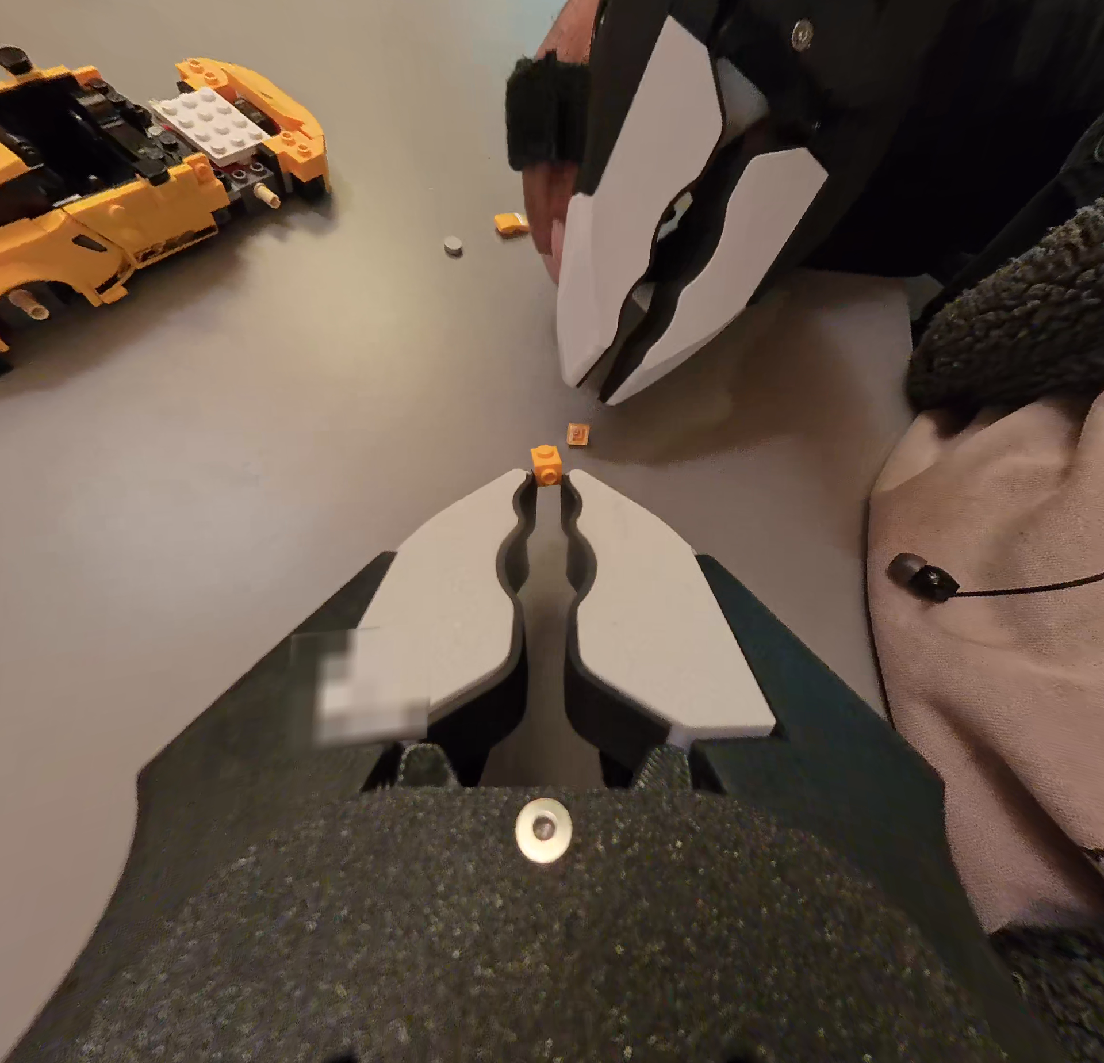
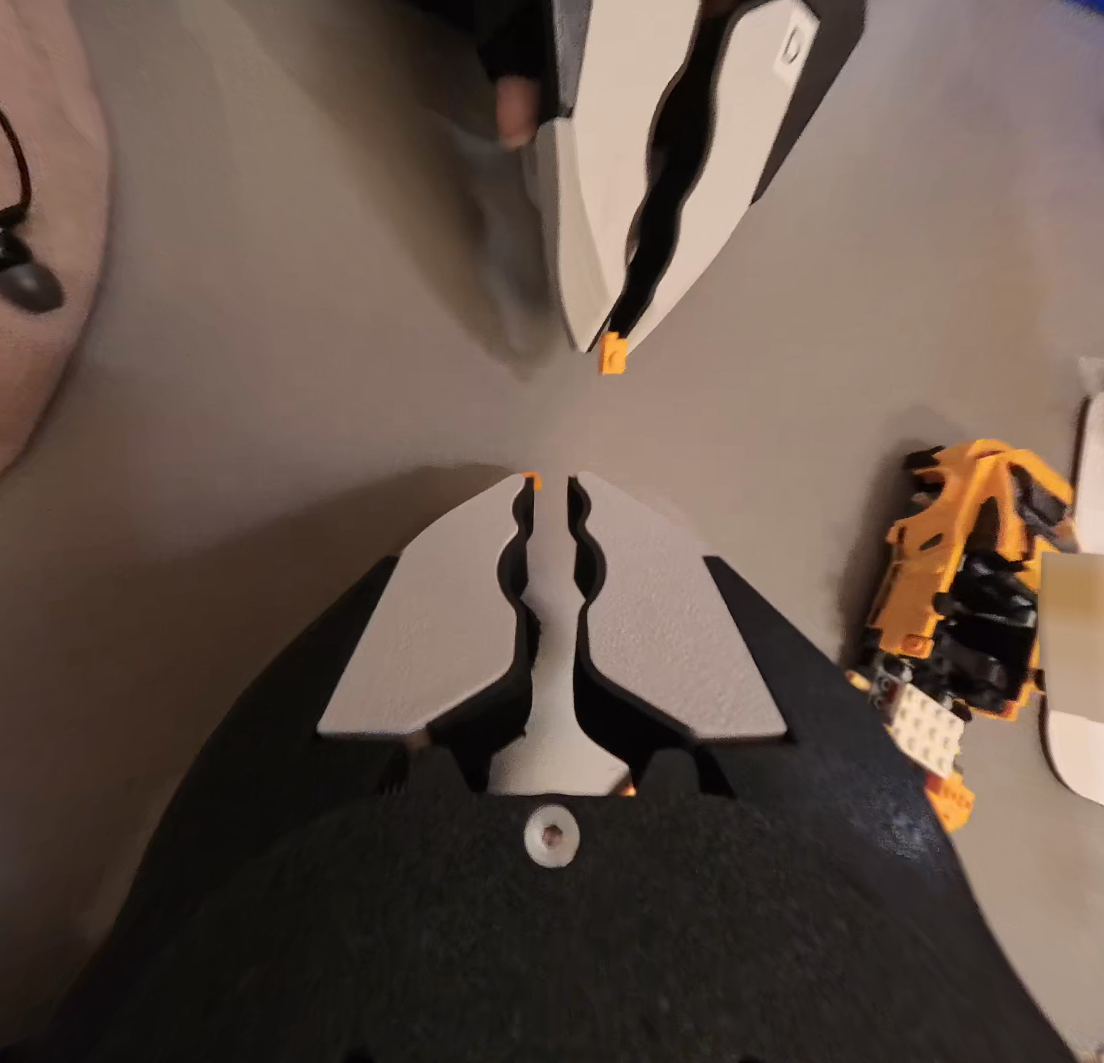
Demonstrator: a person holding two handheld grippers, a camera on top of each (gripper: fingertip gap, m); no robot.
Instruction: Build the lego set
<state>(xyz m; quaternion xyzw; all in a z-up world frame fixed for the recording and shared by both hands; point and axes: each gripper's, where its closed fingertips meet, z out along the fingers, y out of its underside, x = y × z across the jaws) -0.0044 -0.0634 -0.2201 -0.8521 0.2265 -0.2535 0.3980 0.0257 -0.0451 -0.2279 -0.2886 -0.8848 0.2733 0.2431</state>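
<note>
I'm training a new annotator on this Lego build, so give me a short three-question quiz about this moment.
1. True or false: the left gripper is shut on a small orange studded brick.
2. The flat orange tile near the right gripper is: A) clamped in its fingers; B) lying on the table; C) stacked on the brick.
3. Fill in: the loose round piece beyond the grippers is ___ in colour.
Key: 1 true; 2 B; 3 grey.
</note>
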